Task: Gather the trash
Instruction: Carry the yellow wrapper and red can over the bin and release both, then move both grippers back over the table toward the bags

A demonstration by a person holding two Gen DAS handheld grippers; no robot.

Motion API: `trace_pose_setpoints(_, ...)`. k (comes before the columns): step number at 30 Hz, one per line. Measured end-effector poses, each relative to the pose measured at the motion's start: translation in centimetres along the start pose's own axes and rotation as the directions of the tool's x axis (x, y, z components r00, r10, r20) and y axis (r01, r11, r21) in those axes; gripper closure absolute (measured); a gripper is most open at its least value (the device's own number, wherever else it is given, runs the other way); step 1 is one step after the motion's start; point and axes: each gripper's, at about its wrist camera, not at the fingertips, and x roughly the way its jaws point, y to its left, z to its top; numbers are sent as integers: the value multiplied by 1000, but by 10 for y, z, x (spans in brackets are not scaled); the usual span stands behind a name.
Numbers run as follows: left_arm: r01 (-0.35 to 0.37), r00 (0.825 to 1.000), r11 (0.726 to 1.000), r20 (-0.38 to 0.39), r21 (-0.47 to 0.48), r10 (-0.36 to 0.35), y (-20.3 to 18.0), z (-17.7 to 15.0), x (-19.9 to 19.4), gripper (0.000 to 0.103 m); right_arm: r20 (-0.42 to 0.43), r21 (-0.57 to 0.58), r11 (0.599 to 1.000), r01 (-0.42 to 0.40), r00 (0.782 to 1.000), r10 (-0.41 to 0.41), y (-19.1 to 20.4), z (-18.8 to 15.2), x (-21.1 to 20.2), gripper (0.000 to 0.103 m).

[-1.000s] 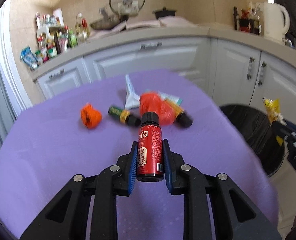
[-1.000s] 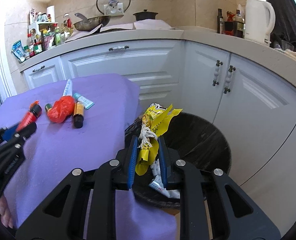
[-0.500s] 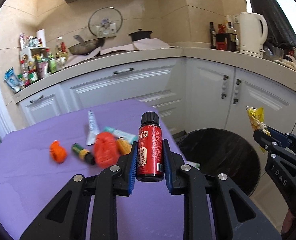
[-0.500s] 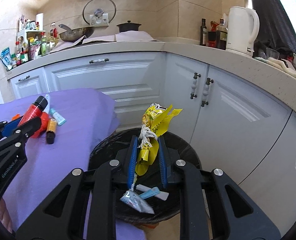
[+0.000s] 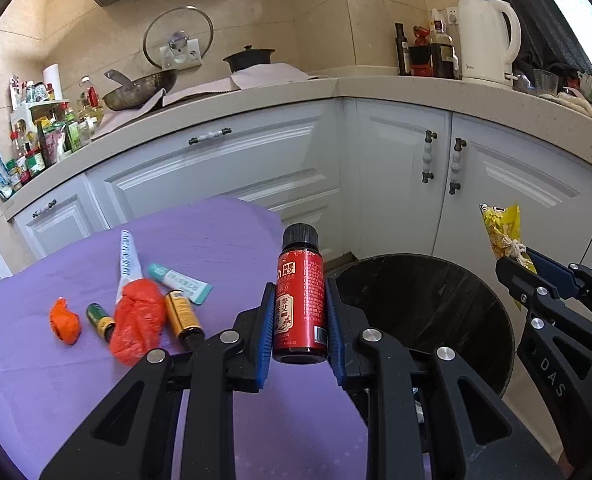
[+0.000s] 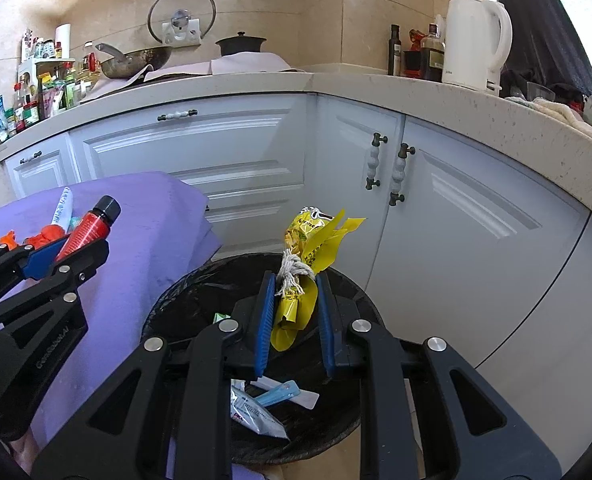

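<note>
Left gripper (image 5: 299, 316): I have its blue pads closed flat against both sides of a small red bottle with a black screw cap (image 5: 299, 300); the bottle stands upright between them, above the near edge of the table.

Right gripper (image 6: 293, 300): my blue pads are pinched on a crumpled yellow plastic wrapper tied with white string (image 6: 304, 268); it hangs directly over the bin's mouth.

Round black-lined waste bin (image 6: 200, 284): on the floor just beside the table, in front of the white corner cabinets (image 6: 448, 216). Inside I see a white-and-blue flattened tube (image 6: 256, 414) and a pale blue strip (image 6: 278, 394); a small green scrap near the rim is too hidden for me to name.

Purple-clothed table (image 5: 216, 240): holds the remaining litter, grouped near its far side.

Remaining litter: crumpled red plastic bag (image 5: 136, 326); small orange crumpled wad (image 5: 65, 322) left of it; short green-and-yellow bottle (image 5: 100, 318) between the two; amber bottle with black cap (image 5: 182, 318) touching the bag's right side; long white tube (image 5: 127, 264) and a teal-and-white tube (image 5: 180, 282) behind.

Countertop: white electric kettle (image 5: 486, 40), wok (image 5: 140, 90).
</note>
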Motion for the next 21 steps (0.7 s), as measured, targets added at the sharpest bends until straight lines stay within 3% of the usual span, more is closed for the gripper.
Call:
trace_pose_setpoints(5, -1, 1000, 1000, 0, -4, 1, -4, 6, 10, 79, -5, 26, 999, 18, 1000, -18, -8, 2, 9, 80)
trace_pose_setpoints(6, 0, 1000, 1000, -2, -5, 0, -6, 8, 12, 79, -13, 35, 999, 18, 1000, -17, -10, 2, 12, 76)
trace_pose_setpoints(8, 10, 1000, 1000, -15, -6, -10, -9, 11, 18, 78, -19, 52, 998, 32, 999, -31, -14, 2, 16, 57)
trace_pose_setpoints(12, 11, 999, 1000, -31, -11, -12, -11, 12, 25, 54, -24, 61, 997, 56, 998, -55, -18, 3, 18, 51)
trace_pose_setpoints(21, -51, 998, 998, -33, -46, 50, 24, 6, 10, 40, -15, 23, 999, -29, 999, 30, 21, 10, 13, 32)
